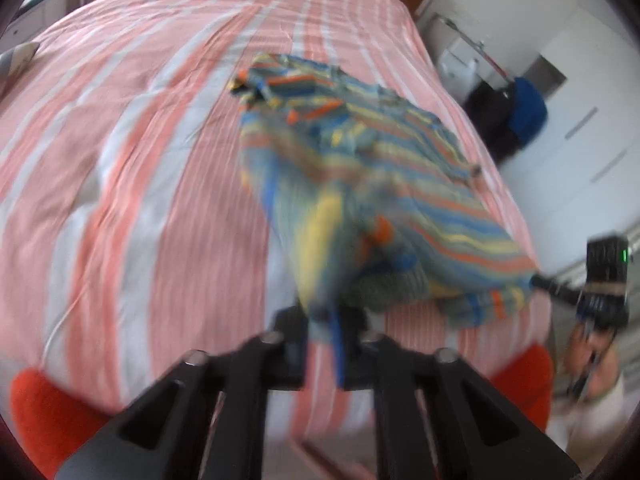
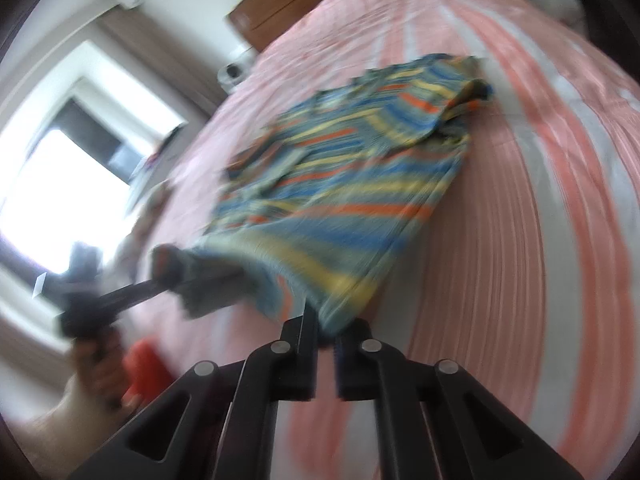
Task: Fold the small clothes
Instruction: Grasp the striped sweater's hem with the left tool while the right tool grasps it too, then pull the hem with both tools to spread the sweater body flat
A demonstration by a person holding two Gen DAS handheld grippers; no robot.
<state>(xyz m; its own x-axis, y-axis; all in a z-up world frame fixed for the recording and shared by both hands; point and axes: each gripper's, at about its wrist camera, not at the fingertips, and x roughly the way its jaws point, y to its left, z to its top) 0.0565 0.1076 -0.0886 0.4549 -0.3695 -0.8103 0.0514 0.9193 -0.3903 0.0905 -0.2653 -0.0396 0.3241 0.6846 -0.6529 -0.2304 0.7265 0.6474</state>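
Observation:
A small garment (image 1: 360, 152) with blue, yellow and orange stripes lies on a pink-and-white striped bed cover (image 1: 140, 140), its near edge lifted off the cover. In the left wrist view my left gripper (image 1: 324, 316) is shut on the garment's near corner, and the cloth hangs between its jaws. My right gripper (image 1: 534, 280) grips the other near corner at the right. In the right wrist view the right gripper (image 2: 328, 326) is shut on the hem of the garment (image 2: 352, 168), and the left gripper (image 2: 172, 276) holds the corner at the left. Both views are blurred.
A wooden headboard (image 2: 280, 4) is at the bed's far end, and a bright window (image 2: 60, 168) is to one side. A blue bag (image 1: 528, 108) stands by the white wall. Red objects (image 1: 40, 412) sit at the bed's near edge. A white cable (image 1: 60, 320) lies on the cover.

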